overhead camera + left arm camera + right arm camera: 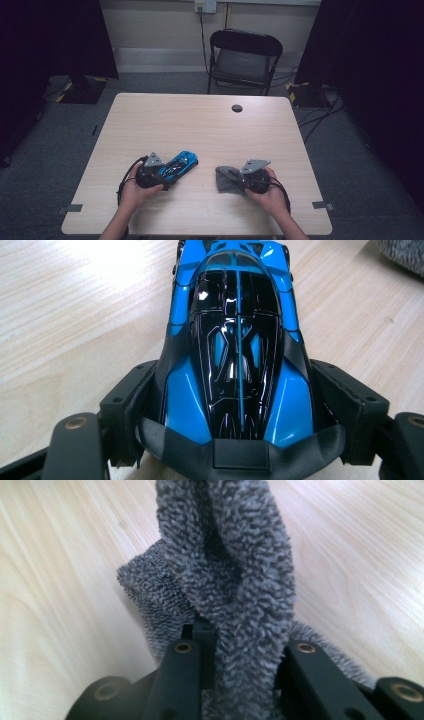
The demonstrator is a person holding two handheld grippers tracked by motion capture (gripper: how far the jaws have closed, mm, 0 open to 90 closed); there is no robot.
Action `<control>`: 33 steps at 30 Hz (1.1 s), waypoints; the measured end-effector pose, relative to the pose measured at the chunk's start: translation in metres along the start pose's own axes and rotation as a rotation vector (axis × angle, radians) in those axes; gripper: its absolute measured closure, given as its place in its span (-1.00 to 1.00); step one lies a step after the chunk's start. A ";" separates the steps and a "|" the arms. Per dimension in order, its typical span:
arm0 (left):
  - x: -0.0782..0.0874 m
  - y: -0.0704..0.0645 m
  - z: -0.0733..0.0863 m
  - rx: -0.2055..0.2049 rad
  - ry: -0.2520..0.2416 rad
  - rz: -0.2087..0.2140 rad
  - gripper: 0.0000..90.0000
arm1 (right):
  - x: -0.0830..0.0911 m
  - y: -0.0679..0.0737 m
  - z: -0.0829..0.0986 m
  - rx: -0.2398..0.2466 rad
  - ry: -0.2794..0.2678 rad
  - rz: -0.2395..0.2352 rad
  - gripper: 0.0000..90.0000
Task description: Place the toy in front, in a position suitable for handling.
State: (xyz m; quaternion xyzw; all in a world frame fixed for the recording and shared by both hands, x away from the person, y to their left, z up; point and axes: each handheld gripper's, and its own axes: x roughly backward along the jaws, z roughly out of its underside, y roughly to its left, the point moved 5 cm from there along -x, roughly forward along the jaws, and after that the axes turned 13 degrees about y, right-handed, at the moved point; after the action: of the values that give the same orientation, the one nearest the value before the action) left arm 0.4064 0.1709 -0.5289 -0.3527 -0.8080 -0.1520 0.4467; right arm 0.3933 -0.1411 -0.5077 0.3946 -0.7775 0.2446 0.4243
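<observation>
On a pale wooden desk (200, 120), 2 hands work near the 6 o'clock edge: the left tongs (159, 172) pinch a blue toy car (180, 164) whose nose points toward 1 o'clock, while the right tongs (243, 180) clamp a bunched grey cloth (227, 178) at 5 o'clock.
</observation>
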 end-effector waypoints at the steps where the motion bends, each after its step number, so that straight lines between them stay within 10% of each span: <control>1: 0.001 0.000 0.001 0.001 -0.001 0.000 -0.46 | 0.003 0.002 -0.004 -0.005 -0.011 -0.010 0.72; 12: 0.011 -0.004 0.016 -0.006 0.002 -0.003 -0.46 | 0.007 0.036 -0.063 0.050 -0.069 -0.111 0.72; 33: 0.016 -0.003 0.023 0.026 -0.025 0.006 -0.57 | -0.045 0.084 -0.162 0.121 -0.071 -0.220 0.71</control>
State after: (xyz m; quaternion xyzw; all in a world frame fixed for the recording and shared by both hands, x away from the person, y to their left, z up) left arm 0.3844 0.1892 -0.5283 -0.3509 -0.8144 -0.1357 0.4418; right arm 0.4145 0.0413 -0.4654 0.5106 -0.7280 0.2289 0.3960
